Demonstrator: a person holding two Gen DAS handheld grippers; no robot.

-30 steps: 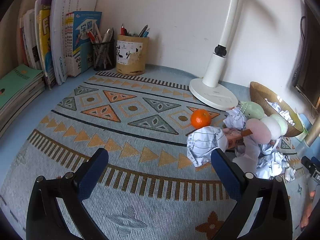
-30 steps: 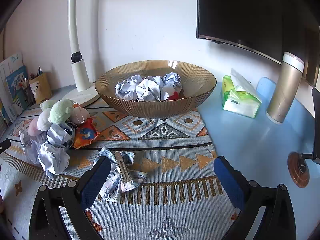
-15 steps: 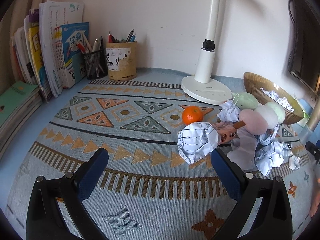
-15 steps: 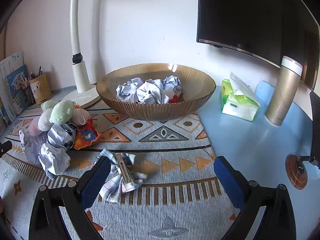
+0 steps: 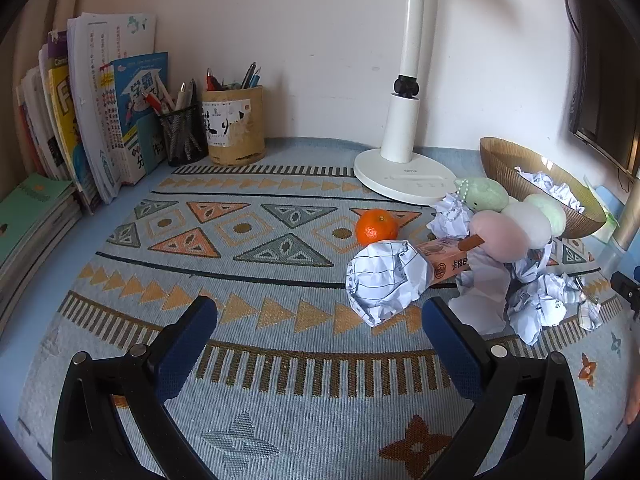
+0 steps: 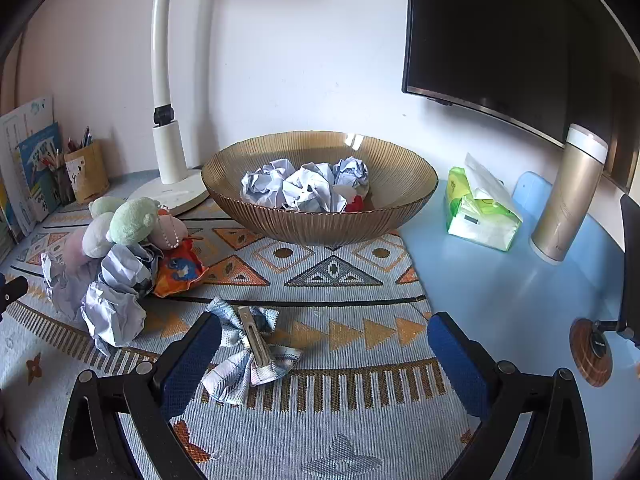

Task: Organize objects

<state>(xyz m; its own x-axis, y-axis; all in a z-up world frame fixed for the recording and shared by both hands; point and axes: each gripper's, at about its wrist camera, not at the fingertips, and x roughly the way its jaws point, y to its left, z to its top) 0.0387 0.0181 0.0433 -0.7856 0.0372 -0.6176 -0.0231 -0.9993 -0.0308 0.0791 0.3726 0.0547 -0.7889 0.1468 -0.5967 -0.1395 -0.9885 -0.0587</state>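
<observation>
My left gripper is open and empty above the patterned mat. A crumpled paper ball lies just beyond its right finger, with an orange, a pink box, a plush dango toy and more paper balls nearby. My right gripper is open and empty over a plaid hair bow clip. The brown ribbed bowl holds several paper balls. Paper balls and the plush toy lie at the left.
A white lamp base stands at the back. Books and two pen holders line the back left. A tissue pack, a gold flask and a monitor stand at the right.
The left gripper has swung a little right, so the paper ball and the orange sit nearer the middle of its view. The right gripper has drawn back slightly. Both stay open.
</observation>
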